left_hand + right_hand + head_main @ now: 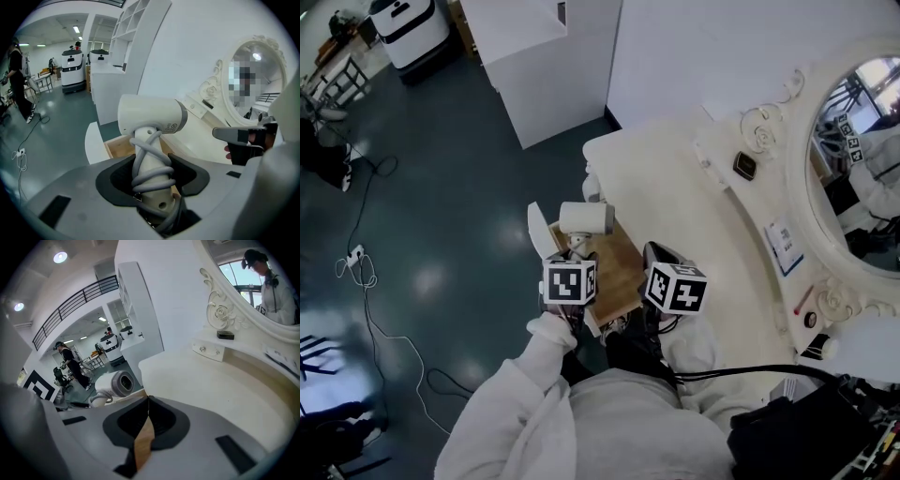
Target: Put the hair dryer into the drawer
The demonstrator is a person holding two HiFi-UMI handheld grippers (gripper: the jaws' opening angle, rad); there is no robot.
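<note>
One hair dryer (pixel 586 217), one drawer (pixel 619 270), one dressing table (pixel 675 197), one mirror (pixel 874 94). Two grippers there: left gripper (pixel 151 180), right gripper (pixel 146 404). And out back, two white robots (pixel 72 69) (pixel 99 57).

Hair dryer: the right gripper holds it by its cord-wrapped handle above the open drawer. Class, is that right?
No: the left gripper holds the hair dryer, as the left gripper view shows. The right gripper is shut on nothing. The cord-wrapped handle and the open drawer below are right.
</note>
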